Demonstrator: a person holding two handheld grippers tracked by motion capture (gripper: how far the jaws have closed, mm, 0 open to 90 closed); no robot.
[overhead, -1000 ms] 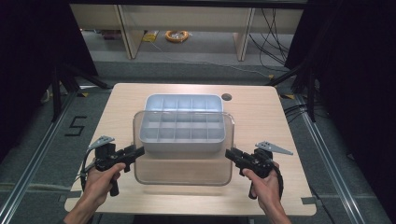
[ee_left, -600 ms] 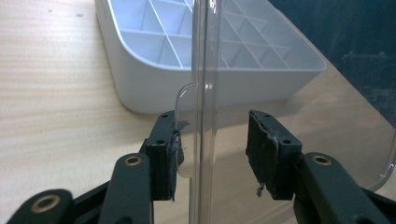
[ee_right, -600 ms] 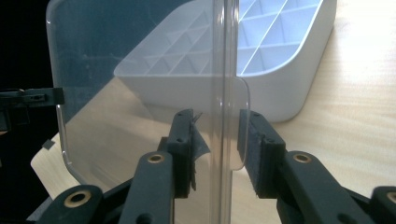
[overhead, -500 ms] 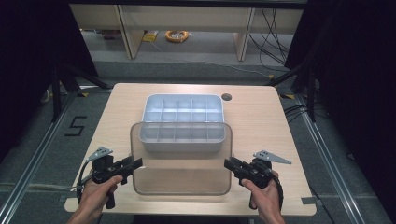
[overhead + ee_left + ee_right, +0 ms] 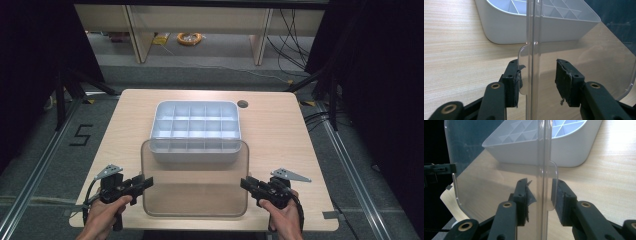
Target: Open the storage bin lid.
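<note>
Tongs, left [image 5: 148, 180] and right [image 5: 245, 182], gape apart around the clear plastic lid [image 5: 195, 192] (edges between jaws); squeeze both together evenly

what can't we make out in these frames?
- Grip contact: in both gripper views the clear lid edge sits between the jaws with gaps showing; whether the pads touch it can't be told.
- Tray near edge, high view: covered by the lid, seen only hazily through it.
- Orange coil on the far floor: too small to identify.
- Left gripper and right gripper fingertips, high view: too small.
</note>
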